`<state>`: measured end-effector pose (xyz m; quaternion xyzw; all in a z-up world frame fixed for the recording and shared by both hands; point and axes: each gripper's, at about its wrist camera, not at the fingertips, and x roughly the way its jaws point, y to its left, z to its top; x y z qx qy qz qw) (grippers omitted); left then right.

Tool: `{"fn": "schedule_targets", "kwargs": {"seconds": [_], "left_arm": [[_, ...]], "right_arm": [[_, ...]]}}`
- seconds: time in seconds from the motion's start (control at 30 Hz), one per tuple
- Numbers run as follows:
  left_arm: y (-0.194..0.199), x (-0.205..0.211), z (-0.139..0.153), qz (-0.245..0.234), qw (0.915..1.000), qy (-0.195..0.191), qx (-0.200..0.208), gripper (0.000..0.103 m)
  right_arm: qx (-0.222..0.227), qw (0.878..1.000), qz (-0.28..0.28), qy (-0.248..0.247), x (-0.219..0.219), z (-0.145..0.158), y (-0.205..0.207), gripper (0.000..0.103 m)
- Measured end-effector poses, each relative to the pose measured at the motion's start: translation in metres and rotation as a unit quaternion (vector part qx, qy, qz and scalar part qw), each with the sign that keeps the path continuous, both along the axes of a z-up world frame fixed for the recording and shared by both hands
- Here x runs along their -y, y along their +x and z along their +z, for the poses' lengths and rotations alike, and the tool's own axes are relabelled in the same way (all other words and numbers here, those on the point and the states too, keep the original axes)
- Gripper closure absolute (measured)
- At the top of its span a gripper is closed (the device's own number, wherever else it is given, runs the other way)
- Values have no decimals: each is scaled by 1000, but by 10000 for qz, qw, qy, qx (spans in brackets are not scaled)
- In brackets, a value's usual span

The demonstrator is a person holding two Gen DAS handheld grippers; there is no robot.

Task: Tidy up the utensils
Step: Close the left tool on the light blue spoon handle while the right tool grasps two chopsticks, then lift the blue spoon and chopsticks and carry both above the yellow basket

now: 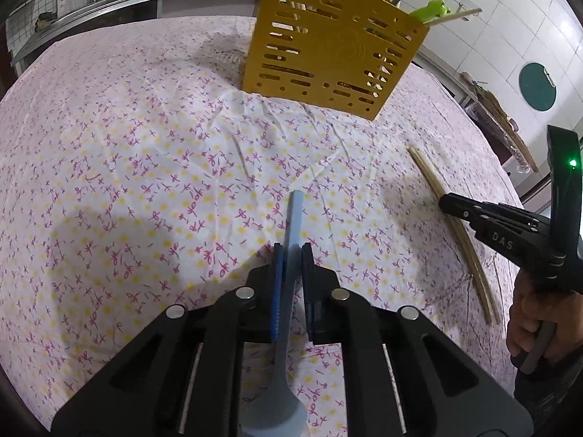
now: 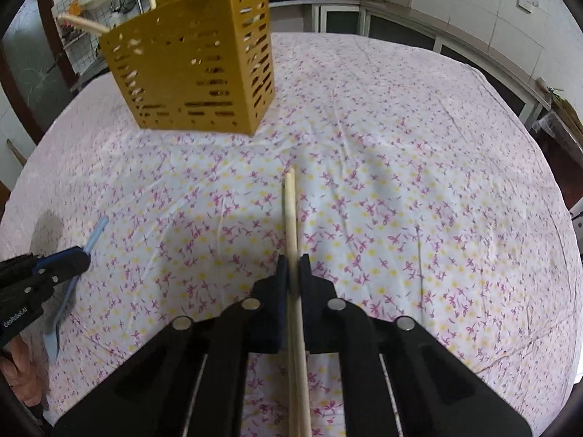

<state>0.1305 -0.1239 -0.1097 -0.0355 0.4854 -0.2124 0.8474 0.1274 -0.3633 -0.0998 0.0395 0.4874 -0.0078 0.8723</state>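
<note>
Now | left gripper clamped on blue spoon, near side of holder | right gripper clamped on 2 chopsticks, near side of holder | cloth beneath

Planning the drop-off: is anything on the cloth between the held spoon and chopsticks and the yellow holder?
Nothing visible: only bare floral tablecloth lies between the blue spoon, the chopsticks and the yellow holder.
</note>
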Motion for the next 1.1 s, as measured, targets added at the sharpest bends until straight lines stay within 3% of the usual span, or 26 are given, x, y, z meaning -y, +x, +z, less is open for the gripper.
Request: {"fn": "schedule_targets", "kwargs": {"seconds": [0.37,0.57,0.67,0.83,1.1], "left_arm": [[5,5,-4,-259,9994,209,32,94],[2,9,-3,-248,9990,344,155,98],[3,8,-2,-227,9995,176,149,98],[-3,7,21,-232,9986,12,481,98],[-3,1,58,-78,9949,-234,973,98]], "right_arm": [[-48,9997,237,-78,1,-2,10,94],[11,10000,70,64,5,-2,8,96],[79,9997,-12,212,8,-1,5,97],[477,9968,-43,639,15,12,-6,97],[1052,9903,-95,899,26,39,-16,97]]}}
